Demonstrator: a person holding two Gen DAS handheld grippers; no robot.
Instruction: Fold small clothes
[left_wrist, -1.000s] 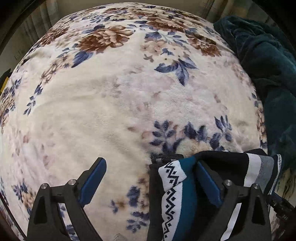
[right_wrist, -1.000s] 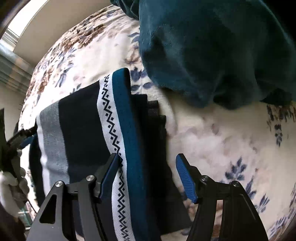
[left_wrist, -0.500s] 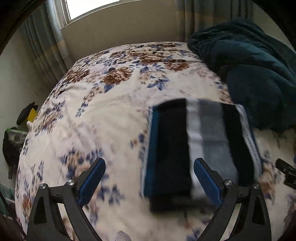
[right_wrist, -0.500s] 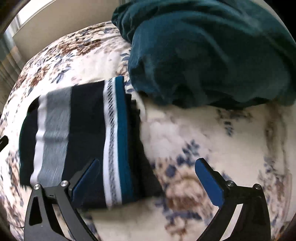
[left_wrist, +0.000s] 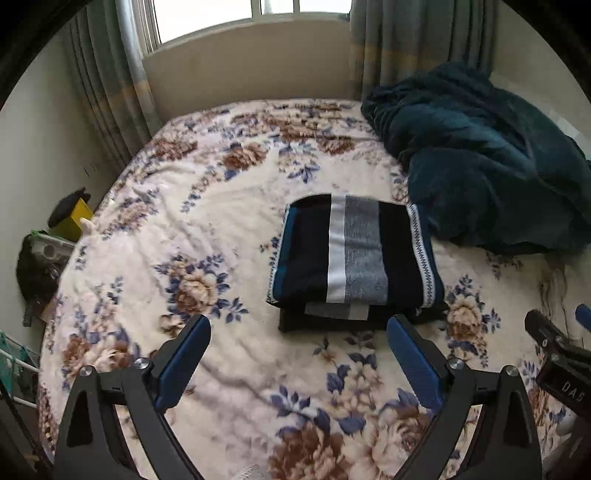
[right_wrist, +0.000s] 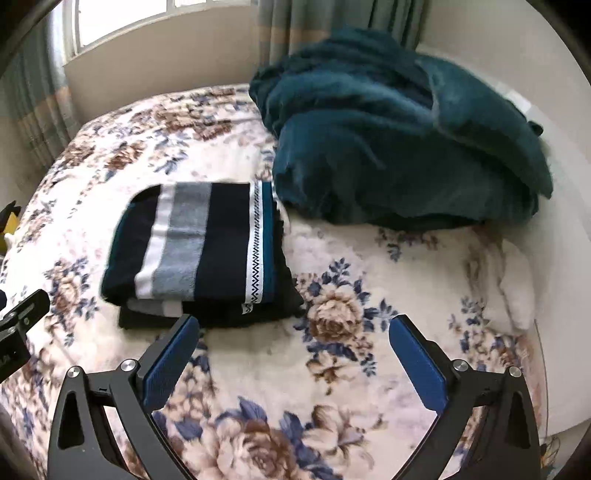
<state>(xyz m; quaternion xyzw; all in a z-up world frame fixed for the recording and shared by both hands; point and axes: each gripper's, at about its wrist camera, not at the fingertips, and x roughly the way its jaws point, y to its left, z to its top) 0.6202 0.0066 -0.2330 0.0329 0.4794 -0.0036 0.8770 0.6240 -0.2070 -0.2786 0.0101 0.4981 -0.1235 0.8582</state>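
At the left edge of the bed (left_wrist: 122, 254), on the floor beside it, a yellow box (left_wrist: 75, 218) and some dark things stand; they have no part in the task.

The left gripper (left_wrist: 297, 349) hangs above the near part of the bed with its jaws spread wide and nothing between them. I judge it is held like this because the cloth is released and needs no more hold.

The folded garment (left_wrist: 356, 254) lies flat on the flowered bedcover (right_wrist: 351, 321), about in the middle of the bed and toward its right side. It is a neat rectangle, with dark, white and grey stripes and a teal band with a zigzag pattern along its right edge. A lower layer shows a little at its near edge, so the fold is not perfectly even. Probably it was placed here because this part of the cover is flat and free.

The right gripper (right_wrist: 293, 338) is also spread wide and empty, above the near right part of the bed, with the garment to its left.

Just beside the garment's far right corner lies a crumpled teal blanket (right_wrist: 399, 140), heaped at the far right corner of the bed. It seems pushed there to leave room for folding.

For this garment the folding looks finished.
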